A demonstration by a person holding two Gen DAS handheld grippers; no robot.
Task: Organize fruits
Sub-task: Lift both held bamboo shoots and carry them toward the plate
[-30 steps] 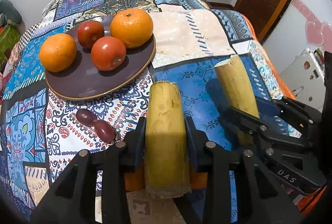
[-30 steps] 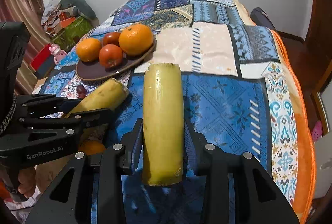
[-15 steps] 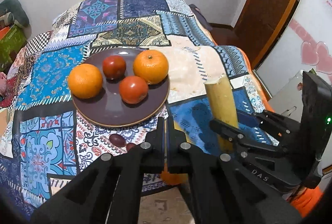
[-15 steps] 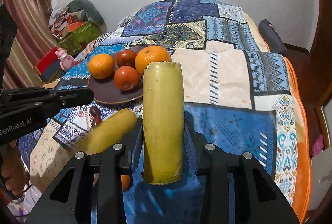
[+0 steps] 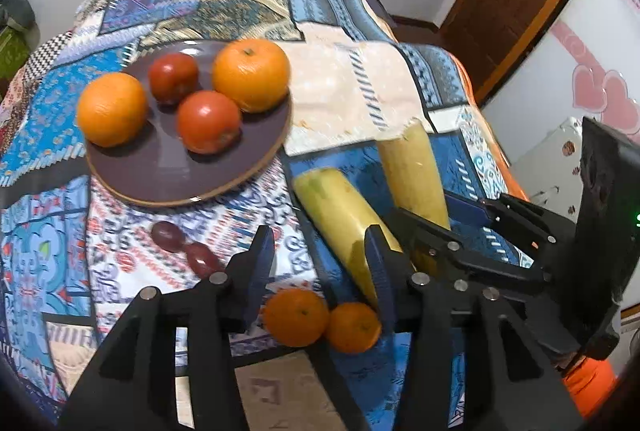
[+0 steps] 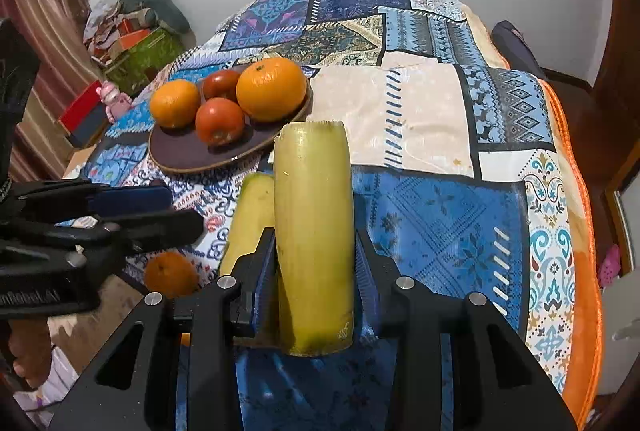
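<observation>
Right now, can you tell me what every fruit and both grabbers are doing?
Left gripper: open, holding nothing.
Right gripper: shut on a yellow stalk piece.
Second stalk piece: lying on the blanket.
Plate: holds two oranges and two red fruits.
Two small oranges: loose on the blanket, touching.
Two dark grapes: loose beside the plate.
</observation>
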